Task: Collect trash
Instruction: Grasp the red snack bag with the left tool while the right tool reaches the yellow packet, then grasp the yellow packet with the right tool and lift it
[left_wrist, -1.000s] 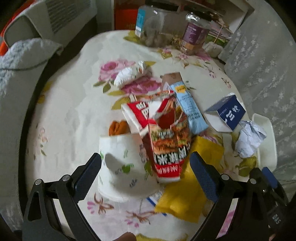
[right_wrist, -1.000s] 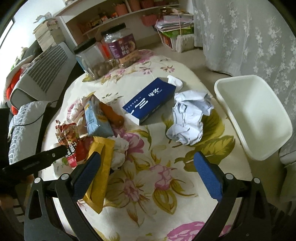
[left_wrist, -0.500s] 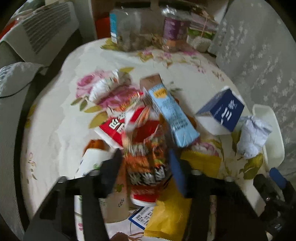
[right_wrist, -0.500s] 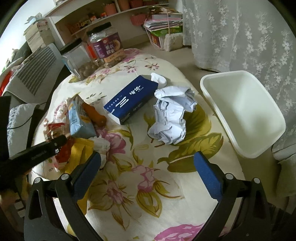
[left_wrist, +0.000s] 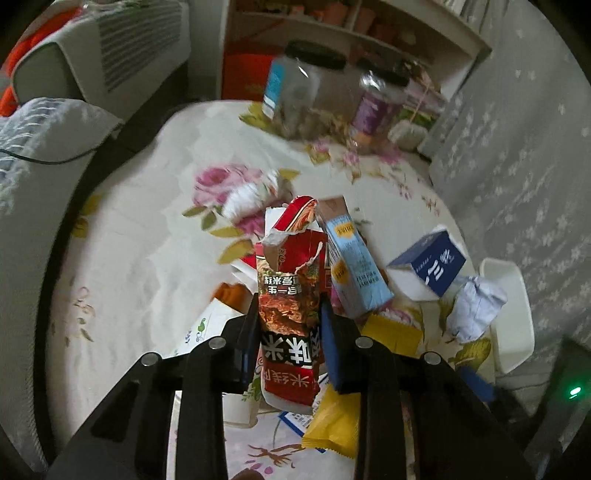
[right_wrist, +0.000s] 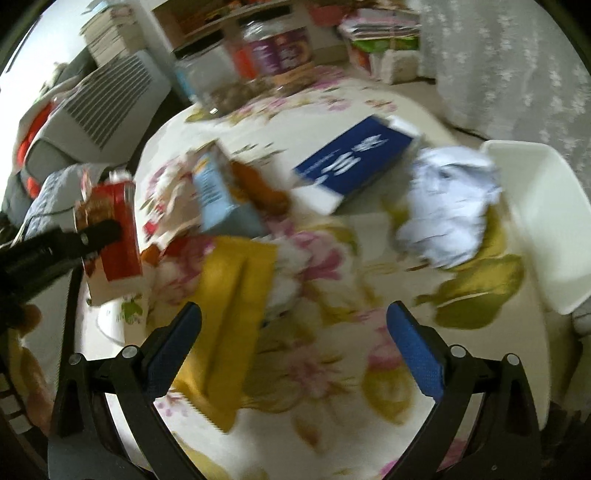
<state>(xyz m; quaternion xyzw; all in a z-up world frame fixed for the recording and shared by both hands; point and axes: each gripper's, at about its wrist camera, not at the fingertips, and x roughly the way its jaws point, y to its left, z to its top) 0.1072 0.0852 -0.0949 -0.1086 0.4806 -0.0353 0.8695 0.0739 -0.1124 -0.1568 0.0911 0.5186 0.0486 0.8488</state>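
My left gripper (left_wrist: 289, 321) is shut on a torn red snack packet (left_wrist: 290, 295) and holds it above the flowered table. The same packet shows in the right wrist view (right_wrist: 110, 221), clamped by the left gripper (right_wrist: 92, 236). My right gripper (right_wrist: 293, 332) is open and empty above a yellow wrapper (right_wrist: 229, 295). On the table lie a light blue packet (left_wrist: 354, 266), a dark blue box (left_wrist: 432, 262), crumpled white paper (left_wrist: 476, 306) and a white paper cup (left_wrist: 218, 332). A white bin (right_wrist: 535, 214) stands at the table's right edge.
Two jars (left_wrist: 295, 96) stand at the table's far side before shelves. A white appliance (left_wrist: 99, 51) and grey cushion (left_wrist: 40, 125) are at the left. A lace curtain (left_wrist: 535, 147) hangs on the right. An orange scrap (left_wrist: 229, 293) lies by the cup.
My left gripper closed on the red snack packet and lifted it off the pile. My right gripper shifted left over the table, still open.
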